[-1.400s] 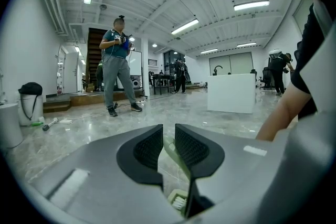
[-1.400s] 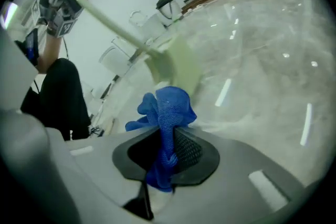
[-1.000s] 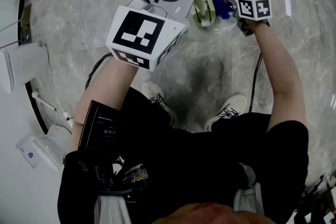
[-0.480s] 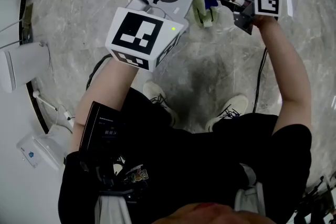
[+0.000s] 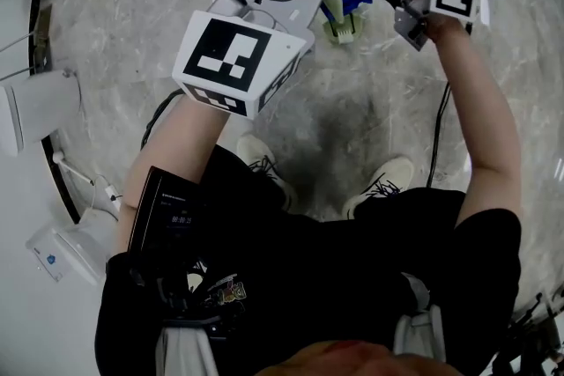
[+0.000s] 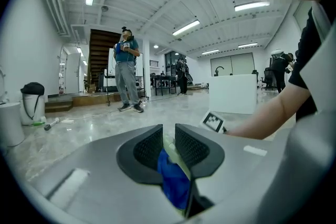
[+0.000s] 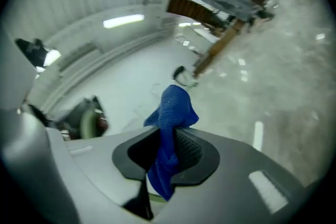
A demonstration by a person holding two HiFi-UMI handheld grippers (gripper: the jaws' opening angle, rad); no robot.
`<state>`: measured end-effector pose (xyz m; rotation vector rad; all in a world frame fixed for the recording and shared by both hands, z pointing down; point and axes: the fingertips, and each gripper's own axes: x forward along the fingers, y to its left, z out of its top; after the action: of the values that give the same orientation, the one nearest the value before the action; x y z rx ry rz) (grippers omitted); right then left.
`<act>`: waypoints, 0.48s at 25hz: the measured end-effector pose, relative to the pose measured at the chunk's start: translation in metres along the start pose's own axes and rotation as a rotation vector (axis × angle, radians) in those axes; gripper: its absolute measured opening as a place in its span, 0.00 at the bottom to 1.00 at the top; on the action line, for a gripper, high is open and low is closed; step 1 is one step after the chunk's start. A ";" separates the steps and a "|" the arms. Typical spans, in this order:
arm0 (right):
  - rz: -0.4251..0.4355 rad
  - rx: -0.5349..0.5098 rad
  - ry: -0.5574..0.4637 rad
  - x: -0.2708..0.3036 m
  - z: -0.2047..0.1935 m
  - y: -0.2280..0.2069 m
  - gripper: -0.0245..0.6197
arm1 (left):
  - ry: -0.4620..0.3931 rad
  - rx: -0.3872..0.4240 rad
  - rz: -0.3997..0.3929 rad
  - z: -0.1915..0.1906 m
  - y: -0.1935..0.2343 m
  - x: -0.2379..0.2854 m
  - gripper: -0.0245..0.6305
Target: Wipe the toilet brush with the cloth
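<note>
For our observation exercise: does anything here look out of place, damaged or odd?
Nothing stands out. The right tool grips the bunched blue cloth beside the pale green toilet brush, whose handle sits in the left tool. No spill or damage shows.

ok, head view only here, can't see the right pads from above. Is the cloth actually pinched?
Observer: Yes. In the right gripper view the right gripper has its pads closed on the blue cloth, and a bunch of it stands up past the tips.
Operator: And the left one, is it on the brush?
Observer: Left gripper view: the left gripper is clamped on the pale green handle of the toilet brush.
Operator: Cloth on the handle yet?
Observer: That same view shows blue cloth lying against the handle just behind the pads.
</note>
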<state>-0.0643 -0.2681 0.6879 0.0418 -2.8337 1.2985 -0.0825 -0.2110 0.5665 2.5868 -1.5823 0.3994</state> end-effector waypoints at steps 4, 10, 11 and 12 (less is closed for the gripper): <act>-0.545 0.142 0.101 0.006 -0.070 -0.127 0.14 | -0.007 0.005 -0.001 0.003 -0.003 -0.001 0.16; -0.334 -0.122 0.199 0.047 -0.063 -0.091 0.15 | -0.008 0.008 -0.011 0.002 -0.010 0.000 0.16; -0.405 -0.152 0.223 0.040 -0.065 -0.103 0.15 | -0.009 0.006 -0.007 0.002 -0.009 0.000 0.16; -0.509 -0.170 0.244 0.026 -0.067 -0.122 0.15 | -0.010 0.004 -0.004 0.002 -0.008 -0.001 0.16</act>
<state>-0.0858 -0.2976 0.8248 0.5232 -2.4803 0.8854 -0.0752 -0.2072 0.5648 2.5988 -1.5805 0.3909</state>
